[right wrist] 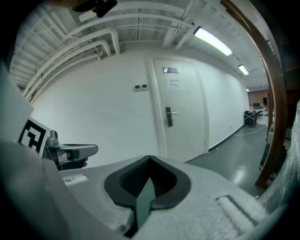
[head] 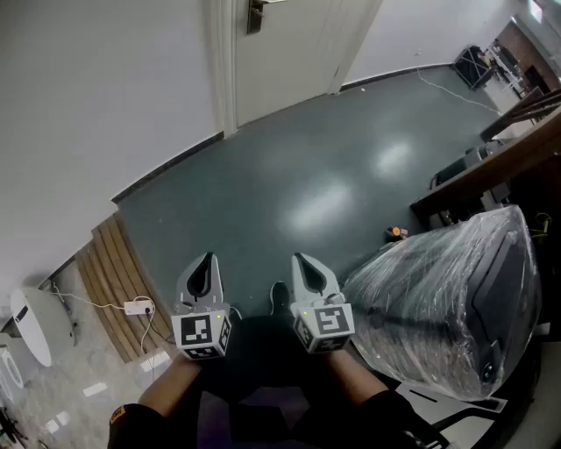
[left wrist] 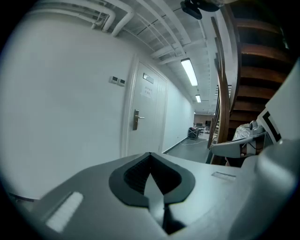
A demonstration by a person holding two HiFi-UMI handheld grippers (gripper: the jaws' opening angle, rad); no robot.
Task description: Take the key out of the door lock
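1. Presently, left claw [head: 205, 263] and right claw [head: 302, 263] are held side by side, tilted slightly downward toward the door [head: 285, 53].
2. Both claws: jaws together, nothing between them.
3. The door lock [head: 255, 16] is well ahead across the floor [head: 289, 175]; key too small to discern.

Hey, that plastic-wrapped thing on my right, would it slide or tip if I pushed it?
The bundle looks bulky and dark inside, so it is probably heavy to push. It seems to sit low and wide on the floor, so tipping looks unlikely. Its glossy, wrinkled film would likely slip if gripped.
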